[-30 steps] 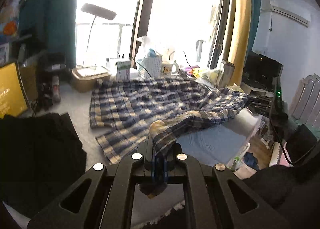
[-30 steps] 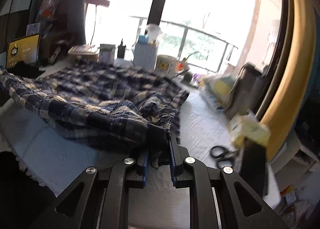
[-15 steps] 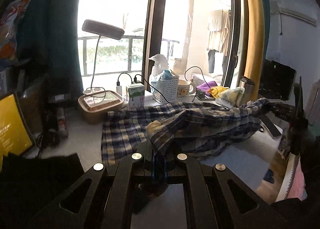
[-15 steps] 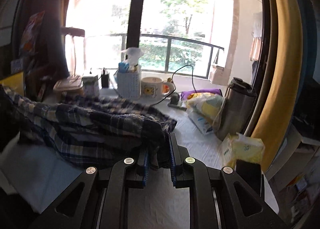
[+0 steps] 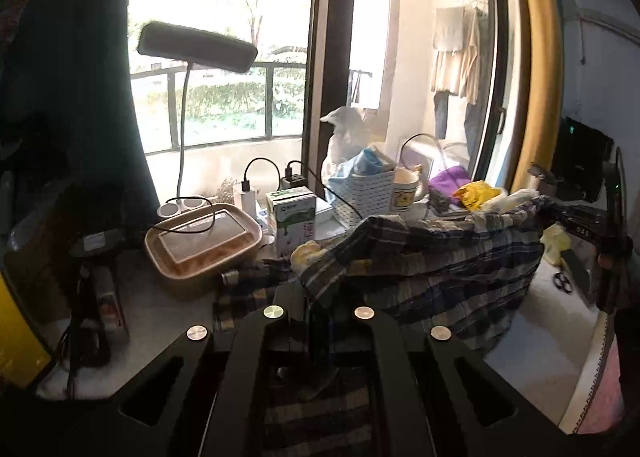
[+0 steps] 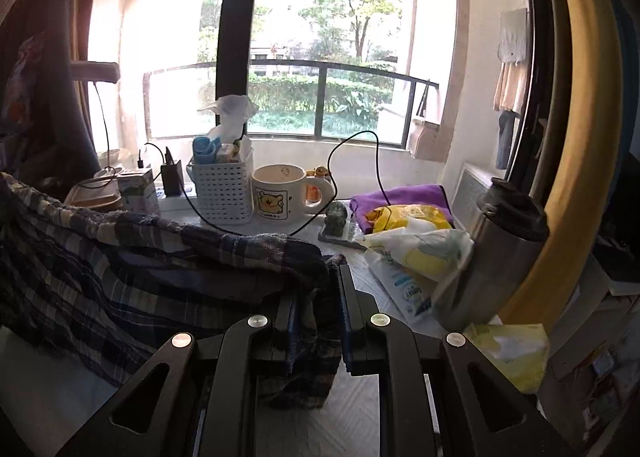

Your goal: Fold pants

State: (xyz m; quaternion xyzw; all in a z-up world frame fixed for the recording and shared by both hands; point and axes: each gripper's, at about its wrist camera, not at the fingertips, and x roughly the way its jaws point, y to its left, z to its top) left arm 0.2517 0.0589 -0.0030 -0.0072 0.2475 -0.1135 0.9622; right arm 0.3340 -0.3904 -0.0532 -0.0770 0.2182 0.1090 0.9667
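The blue and cream plaid pants (image 5: 440, 277) hang stretched between my two grippers, lifted off the table and folded over. My left gripper (image 5: 318, 311) is shut on one end of the pants. My right gripper (image 6: 316, 305) is shut on the other end, with the cloth (image 6: 120, 269) trailing away to the left and a flap hanging below the fingers. The right gripper also shows at the right edge of the left wrist view (image 5: 592, 229).
Along the window stand a desk lamp (image 5: 196, 49), a brown lidded container (image 5: 204, 245), a milk carton (image 5: 292, 221), a white basket (image 6: 224, 189), a mug (image 6: 280, 197) and cables. A steel tumbler (image 6: 496, 257), snack bags (image 6: 420, 241) and a purple cloth (image 6: 400, 197) sit at right.
Both grippers have risen and moved toward the window, carrying the near edge of the pants up and over the part that lay flat. Both stay shut on the cloth.
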